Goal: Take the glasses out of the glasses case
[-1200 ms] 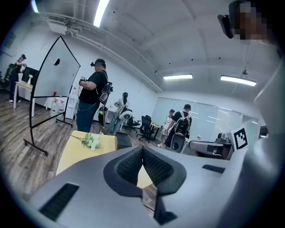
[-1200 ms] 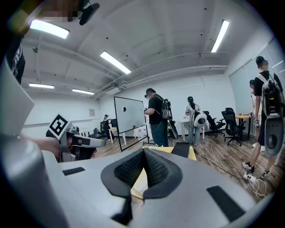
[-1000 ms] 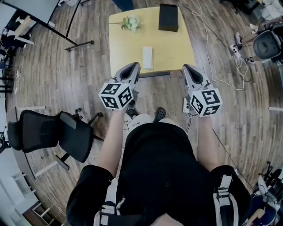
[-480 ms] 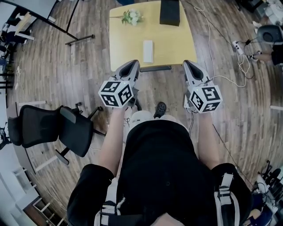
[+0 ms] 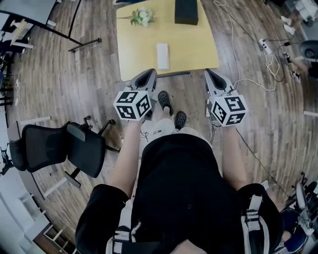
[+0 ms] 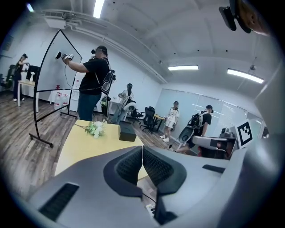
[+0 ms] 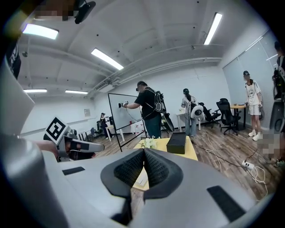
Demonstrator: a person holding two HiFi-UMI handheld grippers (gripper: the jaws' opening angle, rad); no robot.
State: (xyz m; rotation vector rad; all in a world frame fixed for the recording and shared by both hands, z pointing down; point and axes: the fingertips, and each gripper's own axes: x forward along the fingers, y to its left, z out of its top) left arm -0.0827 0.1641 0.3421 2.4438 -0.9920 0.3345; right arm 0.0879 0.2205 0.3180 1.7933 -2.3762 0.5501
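Note:
The white glasses case (image 5: pixel 162 55) lies closed on the yellow table (image 5: pixel 134 54), near its front edge. In the head view my left gripper (image 5: pixel 149 74) and right gripper (image 5: pixel 208 74) hover just short of that edge, one on each side of the case, both apart from it. In the left gripper view the left gripper (image 6: pixel 142 149) has its pads pressed together with nothing between them. So does the right gripper (image 7: pixel 144 152) in its own view, where the case (image 7: pixel 141 178) shows just below the jaws. The glasses themselves are not visible.
A black box (image 5: pixel 186 11) and a small bunch of flowers (image 5: pixel 141 16) sit at the table's far end. A black office chair (image 5: pixel 59 149) stands at my left. Cables and a power strip (image 5: pixel 263 47) lie on the floor at right. Several people stand further back in the room.
The table has slid a little toward the top of the head view and my shoes now show under its front edge. Both grippers have sunk slightly and stay shut.

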